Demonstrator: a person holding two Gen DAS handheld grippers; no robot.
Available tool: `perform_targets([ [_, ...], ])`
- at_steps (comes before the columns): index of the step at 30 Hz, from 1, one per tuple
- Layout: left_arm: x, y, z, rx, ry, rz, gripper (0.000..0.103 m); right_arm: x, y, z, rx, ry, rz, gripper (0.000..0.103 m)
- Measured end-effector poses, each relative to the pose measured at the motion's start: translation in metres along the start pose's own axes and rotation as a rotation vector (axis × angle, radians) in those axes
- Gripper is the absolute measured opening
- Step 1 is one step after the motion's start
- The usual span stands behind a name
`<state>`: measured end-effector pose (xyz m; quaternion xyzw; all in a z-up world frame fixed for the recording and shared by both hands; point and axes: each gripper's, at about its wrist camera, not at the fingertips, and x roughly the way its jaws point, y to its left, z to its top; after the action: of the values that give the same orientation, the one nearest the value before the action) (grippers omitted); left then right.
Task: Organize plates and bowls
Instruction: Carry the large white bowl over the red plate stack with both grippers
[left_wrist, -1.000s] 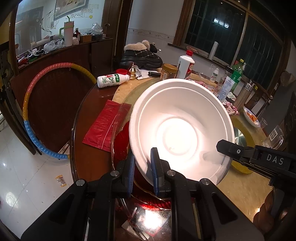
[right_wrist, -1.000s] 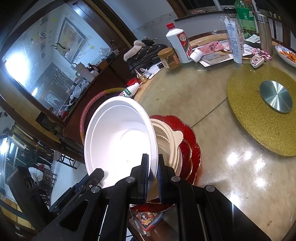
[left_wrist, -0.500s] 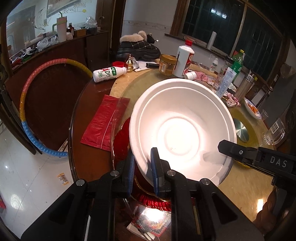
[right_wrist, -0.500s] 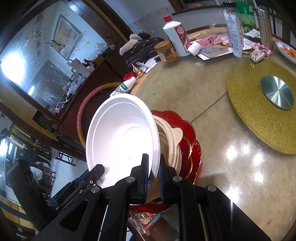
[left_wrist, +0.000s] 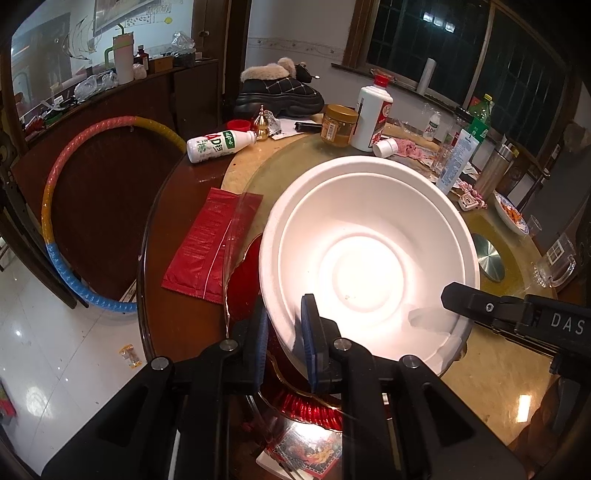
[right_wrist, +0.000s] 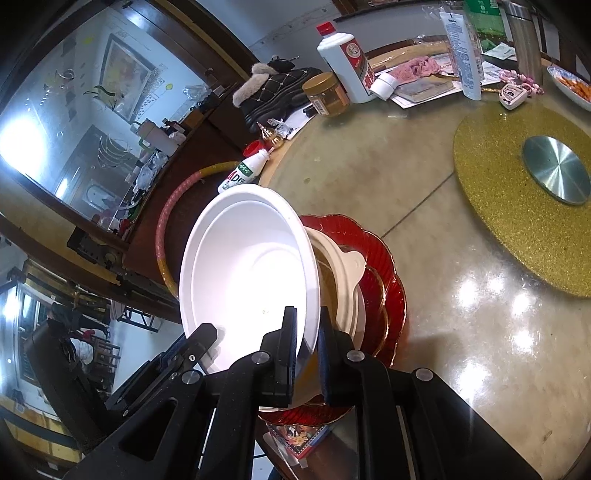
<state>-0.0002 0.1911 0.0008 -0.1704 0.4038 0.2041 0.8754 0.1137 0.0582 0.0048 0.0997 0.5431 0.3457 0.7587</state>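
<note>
Large white foam bowl (left_wrist: 369, 251) held tilted above cream lidded container (right_wrist: 343, 280) on red scalloped glass plates (right_wrist: 384, 295). Left gripper (left_wrist: 282, 332), right gripper (right_wrist: 306, 347) both clamped on opposite rims. Level bowl, centre over stack, lower evenly, release together.

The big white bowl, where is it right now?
The big white foam bowl is tilted over the red glass plates at the table's near edge, its rim pinched by the left gripper and the right gripper.

A shiny white tile floor (left_wrist: 48, 354), a dark wood cabinet (left_wrist: 110, 122), white walls (left_wrist: 295, 33) and dark night windows (left_wrist: 424, 29).
</note>
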Motion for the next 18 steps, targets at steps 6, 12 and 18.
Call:
perform_targets([
  [6, 0.0009, -0.0007, 0.0019, -0.006, 0.003, -0.005, 0.015, 0.0011, -0.0010, 0.0010, 0.020, 0.007, 0.006, 0.013],
  [12, -0.0003, 0.0001, 0.0025, -0.006, -0.002, -0.006, 0.015, 0.0007, -0.0001, 0.0028, 0.020, 0.005, 0.002, 0.013],
  [18, -0.0016, 0.0009, 0.0082, 0.003, -0.001, 0.000, 0.015, -0.0005, 0.0008, 0.0068, 0.037, 0.020, 0.014, 0.014],
])
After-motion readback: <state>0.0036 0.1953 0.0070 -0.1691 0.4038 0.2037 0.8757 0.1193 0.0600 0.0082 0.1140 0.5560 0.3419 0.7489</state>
